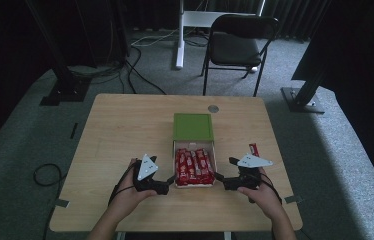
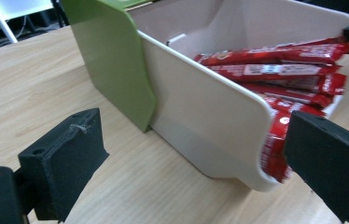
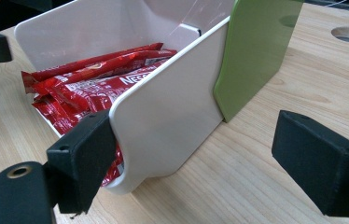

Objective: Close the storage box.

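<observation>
A white tray (image 1: 214, 159) of red snack packets (image 1: 193, 166) stands pulled out toward me from a green sleeve (image 1: 192, 126) at the table's middle. My left gripper (image 1: 166, 184) is open at the tray's near left corner. In the left gripper view that gripper (image 2: 196, 163) straddles the tray wall (image 2: 200, 116), its right jaw in front of the packets (image 2: 275, 70). My right gripper (image 1: 220, 179) is open at the near right corner. In the right gripper view this gripper (image 3: 203, 161) straddles the other wall (image 3: 172, 107), with the packets (image 3: 93, 79) on its left.
One loose red packet (image 1: 253, 149) lies on the table right of the tray. A round cable hole (image 1: 213, 108) sits behind the sleeve near the far edge. A black chair (image 1: 237, 42) and stands are on the floor beyond the table.
</observation>
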The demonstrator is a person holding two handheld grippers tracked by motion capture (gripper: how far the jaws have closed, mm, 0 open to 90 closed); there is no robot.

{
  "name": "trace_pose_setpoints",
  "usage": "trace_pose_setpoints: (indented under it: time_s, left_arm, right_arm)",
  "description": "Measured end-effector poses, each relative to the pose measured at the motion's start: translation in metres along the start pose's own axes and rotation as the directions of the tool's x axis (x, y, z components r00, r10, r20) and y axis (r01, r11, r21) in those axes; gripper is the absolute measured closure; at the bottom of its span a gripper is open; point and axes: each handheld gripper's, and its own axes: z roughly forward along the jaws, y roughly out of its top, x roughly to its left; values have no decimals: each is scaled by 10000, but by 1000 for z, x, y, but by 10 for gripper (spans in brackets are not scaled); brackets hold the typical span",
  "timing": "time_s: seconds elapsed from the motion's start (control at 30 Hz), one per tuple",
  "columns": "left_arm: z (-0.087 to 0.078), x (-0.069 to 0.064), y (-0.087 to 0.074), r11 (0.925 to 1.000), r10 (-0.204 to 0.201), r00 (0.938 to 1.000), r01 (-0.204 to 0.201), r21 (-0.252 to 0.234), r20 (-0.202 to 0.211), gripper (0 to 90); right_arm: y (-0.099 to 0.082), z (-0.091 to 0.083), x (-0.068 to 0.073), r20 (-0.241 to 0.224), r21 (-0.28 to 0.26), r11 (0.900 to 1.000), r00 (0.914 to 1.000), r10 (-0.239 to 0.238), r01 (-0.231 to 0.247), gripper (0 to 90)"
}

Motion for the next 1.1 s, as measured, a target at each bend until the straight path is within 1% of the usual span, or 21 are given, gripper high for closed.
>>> trace_pose_setpoints:
  time_s: [0.1, 0.17, 0.23, 0.37, 0.53, 0.63, 0.8, 0.97, 1.1]
  left_arm:
    - [3, 1, 0, 10000, -54, 10000, 54, -1, -29, 60]
    - [5, 2, -1, 10000, 23, 10000, -22, 69, -56, 60]
    - [7, 2, -2, 9999, -137, 9999, 137, 70, 6, 60]
    - [11, 3, -3, 9998, -177, 9998, 177, 98, 47, 60]
    - [12, 4, -3, 9997, -220, 9997, 220, 81, -47, 60]
    - [12, 7, -2, 9995, -328, 9994, 328, 7, -98, 60]
    - [13, 9, -1, 9992, -386, 9992, 387, 62, -99, 60]
    - [15, 12, 0, 9992, -390, 9992, 391, 88, -126, 60]
    - [17, 13, 1, 9990, -440, 9989, 441, 95, -147, 60]
  right_arm:
    - [0, 0, 0, -3, -7, 10000, 10000, 16, -16, 134]
    - [0, 0, 0, -13, -10, 10000, 10000, 53, -53, 134]
    - [0, 1, 0, -30, -22, 10000, 10000, 77, -77, 134]
    - [0, 1, 0, -28, -12, 10000, 10000, 69, -69, 133]
    - [1, 3, -1, -80, 15, 10000, 9999, 85, -85, 127]
    - [2, 5, 0, -88, 32, 10000, 9999, 51, -50, 127]
    - [2, 7, 0, -135, 18, 10000, 9999, 92, -92, 126]
    - [4, 8, -1, -109, 22, 10000, 9999, 40, -40, 127]
    - [4, 10, -2, -86, -12, 10000, 9999, 89, -89, 127]
